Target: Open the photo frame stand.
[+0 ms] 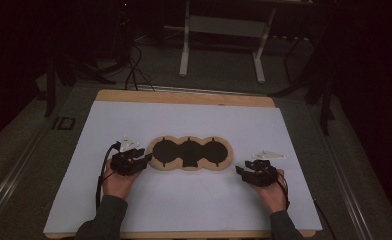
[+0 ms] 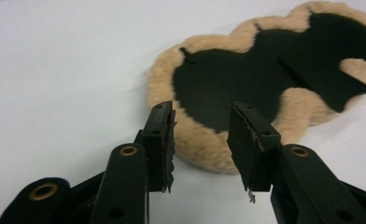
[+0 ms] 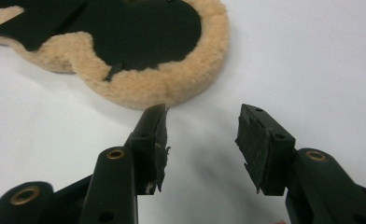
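While untouched, one three-lobed fleece pad [image 1: 190, 153]

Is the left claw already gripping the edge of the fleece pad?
No: in the left gripper view the left claw is open, its jaws apart and just short of the fleece pad.

Dim room, grey table frame [image 1: 223, 26]

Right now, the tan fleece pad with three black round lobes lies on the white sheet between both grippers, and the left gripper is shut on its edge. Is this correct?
Not quite. The left gripper is open, jaws apart at the edge of the tan fleece pad with three black round lobes without clamping it, as the left gripper view shows. The pad does lie on the white sheet between both grippers.
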Action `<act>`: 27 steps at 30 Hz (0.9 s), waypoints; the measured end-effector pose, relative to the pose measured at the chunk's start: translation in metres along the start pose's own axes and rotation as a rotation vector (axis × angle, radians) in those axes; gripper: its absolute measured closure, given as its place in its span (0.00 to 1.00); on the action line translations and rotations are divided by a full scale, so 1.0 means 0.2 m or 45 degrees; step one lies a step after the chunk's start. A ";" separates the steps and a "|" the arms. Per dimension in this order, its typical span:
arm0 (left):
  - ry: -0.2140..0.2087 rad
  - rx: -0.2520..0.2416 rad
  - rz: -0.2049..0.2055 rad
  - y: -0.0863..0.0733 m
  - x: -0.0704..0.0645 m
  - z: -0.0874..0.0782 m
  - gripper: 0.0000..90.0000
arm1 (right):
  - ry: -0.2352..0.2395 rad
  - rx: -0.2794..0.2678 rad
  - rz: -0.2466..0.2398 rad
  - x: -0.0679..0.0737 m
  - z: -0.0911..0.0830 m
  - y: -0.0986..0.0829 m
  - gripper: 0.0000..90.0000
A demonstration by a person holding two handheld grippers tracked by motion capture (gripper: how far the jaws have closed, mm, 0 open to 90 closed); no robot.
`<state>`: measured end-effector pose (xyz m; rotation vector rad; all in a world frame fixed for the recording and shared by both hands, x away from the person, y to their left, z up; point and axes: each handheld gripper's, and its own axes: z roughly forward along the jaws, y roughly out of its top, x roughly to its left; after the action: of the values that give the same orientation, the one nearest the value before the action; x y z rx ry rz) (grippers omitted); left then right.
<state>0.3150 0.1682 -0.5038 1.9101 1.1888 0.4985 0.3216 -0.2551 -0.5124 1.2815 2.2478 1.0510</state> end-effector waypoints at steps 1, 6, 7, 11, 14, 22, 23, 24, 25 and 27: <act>-0.014 -0.005 0.000 0.00 -0.01 0.00 0.67 | -0.006 -0.004 -0.001 0.00 0.00 0.00 0.57; -0.066 -0.014 0.035 0.00 -0.06 0.00 0.69 | -0.028 -0.011 -0.022 0.01 0.02 -0.01 0.56; -0.069 -0.015 0.049 0.00 -0.08 0.00 0.69 | -0.027 -0.011 -0.024 0.01 0.02 -0.01 0.56; -0.079 -0.002 0.093 0.01 -0.13 0.02 0.71 | -0.035 0.005 -0.052 0.02 0.03 -0.02 0.56; -0.075 0.006 0.123 0.01 -0.17 0.03 0.71 | -0.041 0.008 -0.068 0.02 0.03 -0.02 0.56; -0.168 0.037 0.176 0.00 -0.25 0.07 0.76 | -0.048 0.014 -0.082 0.03 0.04 -0.02 0.56; -0.184 0.045 0.173 0.00 -0.26 0.08 0.79 | -0.047 0.016 -0.083 0.03 0.04 -0.02 0.57; -0.196 0.056 0.173 0.00 -0.26 0.09 0.82 | -0.046 0.018 -0.085 0.03 0.04 -0.02 0.57; -0.203 0.067 0.180 -0.01 -0.27 0.10 0.84 | -0.046 0.018 -0.088 0.03 0.04 -0.02 0.57; -0.200 0.090 0.206 -0.01 -0.28 0.12 0.91 | -0.046 0.018 -0.090 0.03 0.04 -0.02 0.57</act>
<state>0.3023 0.1089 -0.5144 2.0766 0.9674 0.3878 0.3206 -0.2478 -0.5204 1.2077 2.2601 0.9810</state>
